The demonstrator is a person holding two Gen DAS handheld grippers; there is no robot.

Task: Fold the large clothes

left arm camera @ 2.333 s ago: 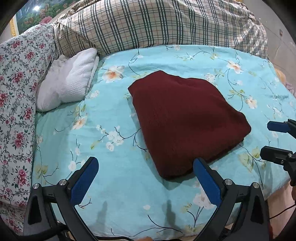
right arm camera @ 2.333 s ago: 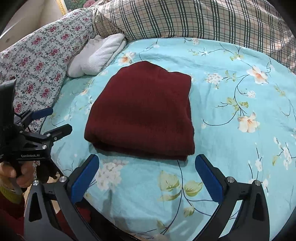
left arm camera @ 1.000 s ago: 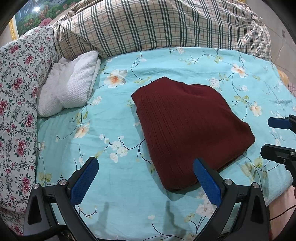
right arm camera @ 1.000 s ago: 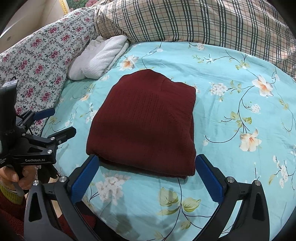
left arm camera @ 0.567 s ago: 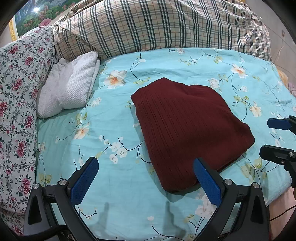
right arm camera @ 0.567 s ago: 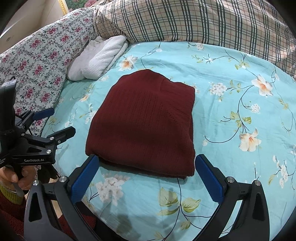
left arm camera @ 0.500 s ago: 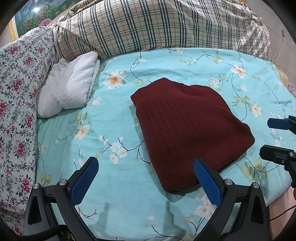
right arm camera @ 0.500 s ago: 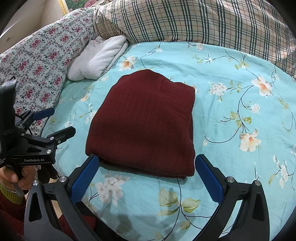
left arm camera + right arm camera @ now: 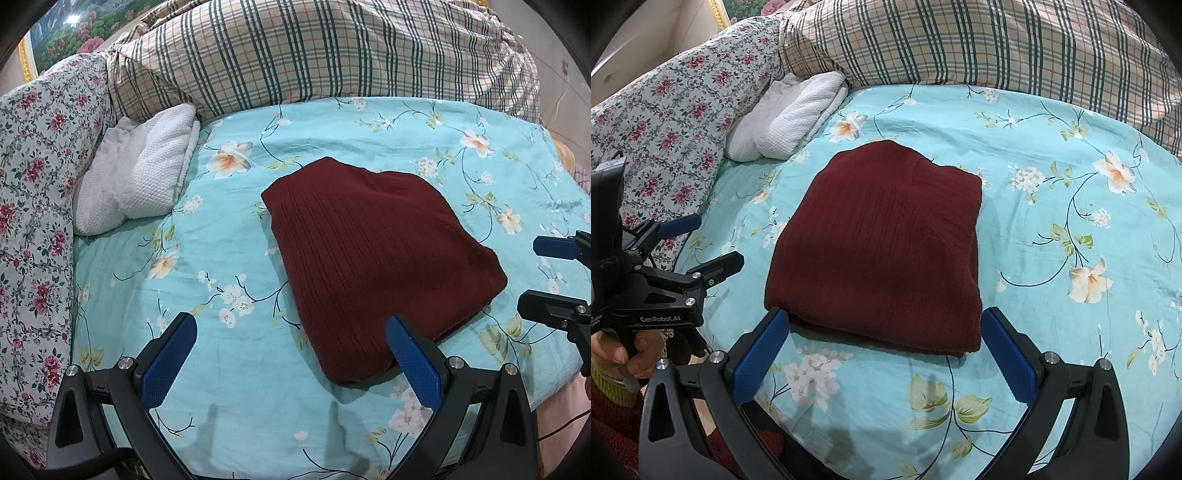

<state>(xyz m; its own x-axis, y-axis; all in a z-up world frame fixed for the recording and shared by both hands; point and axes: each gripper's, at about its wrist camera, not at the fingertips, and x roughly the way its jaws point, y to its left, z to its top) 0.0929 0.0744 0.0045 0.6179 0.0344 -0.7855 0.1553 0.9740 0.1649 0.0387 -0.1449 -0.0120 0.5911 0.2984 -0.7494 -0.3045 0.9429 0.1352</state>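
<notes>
A dark red knitted sweater (image 9: 373,254) (image 9: 886,251) lies folded into a compact rectangle on the turquoise flowered bed sheet (image 9: 221,295) (image 9: 1052,221). My left gripper (image 9: 291,354) hovers open at the near edge of the bed, its right finger just in front of the sweater's near corner. My right gripper (image 9: 882,350) stands open too, level with the sweater's near edge and holding nothing. Each gripper shows in the other's view: the right gripper (image 9: 546,273) at the far right, the left gripper (image 9: 701,243) at the left, held by a hand (image 9: 617,354).
A white textured folded cloth (image 9: 136,181) (image 9: 790,118) lies at the sheet's back left. A plaid quilt (image 9: 314,55) (image 9: 997,44) is piled along the back. A pink flowered pillow (image 9: 33,206) (image 9: 672,110) runs down the left side. The bed's edge is close below both grippers.
Both views have drawn slightly back from the bed since 2.3 s ago, then held nearly still. The folded sweater has not moved. Both grippers stay open.
</notes>
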